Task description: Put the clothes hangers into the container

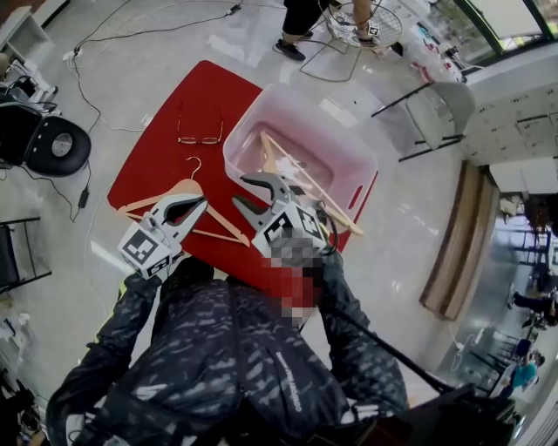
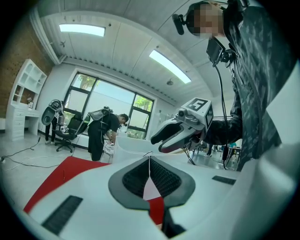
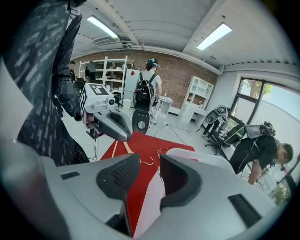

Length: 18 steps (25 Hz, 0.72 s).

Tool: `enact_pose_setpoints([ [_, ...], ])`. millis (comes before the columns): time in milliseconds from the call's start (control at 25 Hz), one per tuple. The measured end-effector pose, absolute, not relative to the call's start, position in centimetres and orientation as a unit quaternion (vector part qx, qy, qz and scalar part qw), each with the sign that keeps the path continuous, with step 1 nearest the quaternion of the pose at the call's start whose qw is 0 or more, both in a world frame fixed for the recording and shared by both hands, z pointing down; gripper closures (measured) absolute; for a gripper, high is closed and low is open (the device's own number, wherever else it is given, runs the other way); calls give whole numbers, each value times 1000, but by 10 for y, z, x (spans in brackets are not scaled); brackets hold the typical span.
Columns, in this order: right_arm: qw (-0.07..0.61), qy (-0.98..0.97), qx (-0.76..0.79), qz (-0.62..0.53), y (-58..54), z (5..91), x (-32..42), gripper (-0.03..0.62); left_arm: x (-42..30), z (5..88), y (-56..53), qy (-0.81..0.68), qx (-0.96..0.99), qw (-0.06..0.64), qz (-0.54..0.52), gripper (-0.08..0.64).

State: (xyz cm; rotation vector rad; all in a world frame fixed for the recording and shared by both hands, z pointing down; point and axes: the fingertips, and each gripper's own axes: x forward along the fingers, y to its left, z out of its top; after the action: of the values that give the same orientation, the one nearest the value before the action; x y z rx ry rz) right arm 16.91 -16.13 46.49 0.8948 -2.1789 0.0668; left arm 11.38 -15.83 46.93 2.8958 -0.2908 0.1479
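Observation:
A pink see-through container (image 1: 307, 129) stands on a red mat (image 1: 187, 96). Inside it a wooden hanger (image 1: 324, 199) leans, one arm reaching over the near rim. A second wooden hanger (image 1: 186, 185) lies on the mat to the container's left, also seen in the right gripper view (image 3: 123, 147). My left gripper (image 1: 197, 204) hovers over that hanger, its pads (image 2: 154, 174) meeting at the tips with nothing seen between them. My right gripper (image 1: 244, 192) is above the container's near-left rim. Its jaws stand apart, and only mat and container (image 3: 197, 157) show through the gap.
A thin reddish wire frame (image 1: 200, 138) lies on the mat beyond the loose hanger. A black round chair (image 1: 52, 146) and cables lie at the left. A person's feet (image 1: 292, 45) and a wire basket (image 1: 362, 22) are at the top, a wooden bench (image 1: 453, 244) at the right.

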Motion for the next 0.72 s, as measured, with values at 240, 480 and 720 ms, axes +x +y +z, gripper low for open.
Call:
enact_pose_setpoints([
  [240, 370, -876, 310, 6, -167, 470, 119, 462, 88, 472, -162, -124, 985, 113, 49, 549],
  [480, 362, -894, 265, 15, -170, 496, 72, 451, 48, 485, -166, -163, 979, 114, 48, 549],
  [720, 347, -903, 247, 50, -186, 521, 39, 442, 8, 497, -173, -200, 970, 127, 57, 549],
])
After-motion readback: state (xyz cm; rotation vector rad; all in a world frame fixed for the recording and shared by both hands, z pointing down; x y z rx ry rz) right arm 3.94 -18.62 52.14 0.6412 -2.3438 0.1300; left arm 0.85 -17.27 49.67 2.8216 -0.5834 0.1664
